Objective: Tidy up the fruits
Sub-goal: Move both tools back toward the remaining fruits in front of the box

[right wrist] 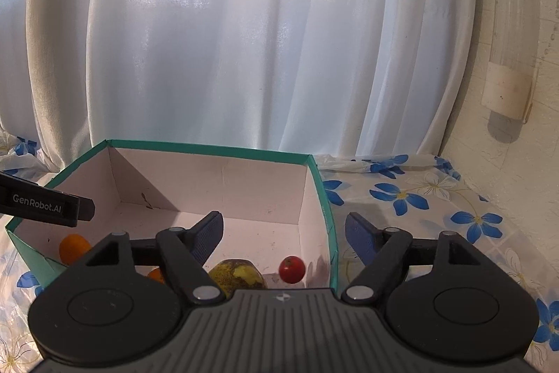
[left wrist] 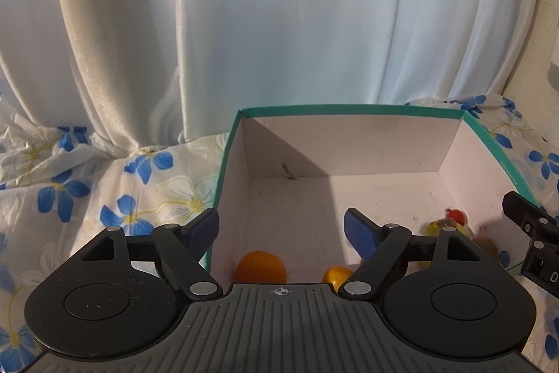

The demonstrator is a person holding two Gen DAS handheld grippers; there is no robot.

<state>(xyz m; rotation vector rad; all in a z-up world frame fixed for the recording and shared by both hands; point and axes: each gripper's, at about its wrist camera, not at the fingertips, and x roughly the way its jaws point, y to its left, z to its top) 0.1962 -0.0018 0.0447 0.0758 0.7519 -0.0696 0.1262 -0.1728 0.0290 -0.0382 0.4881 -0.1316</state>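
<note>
both grippers, left (left wrist: 281,229) and right (right wrist: 283,235), stood wide and empty over the box (right wrist: 223,147); red fruit (right wrist: 292,269) lay just below right fingers.

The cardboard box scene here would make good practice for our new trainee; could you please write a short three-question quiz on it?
1. True or false: the left gripper holds an orange.
2. Multiple choice: the small red fruit lies (A) on the flowered tablecloth, (B) inside the box, (C) between the right gripper's fingers.
3. Fill in: beside the red fruit lies a yellow-green, brown-spotted ____.

Key
1. False: its jaws stand open and empty above the box; the larger orange and the smaller orange lie on the box floor.
2. B, near the right wall.
3. Pear, as far as shape tells.
</note>
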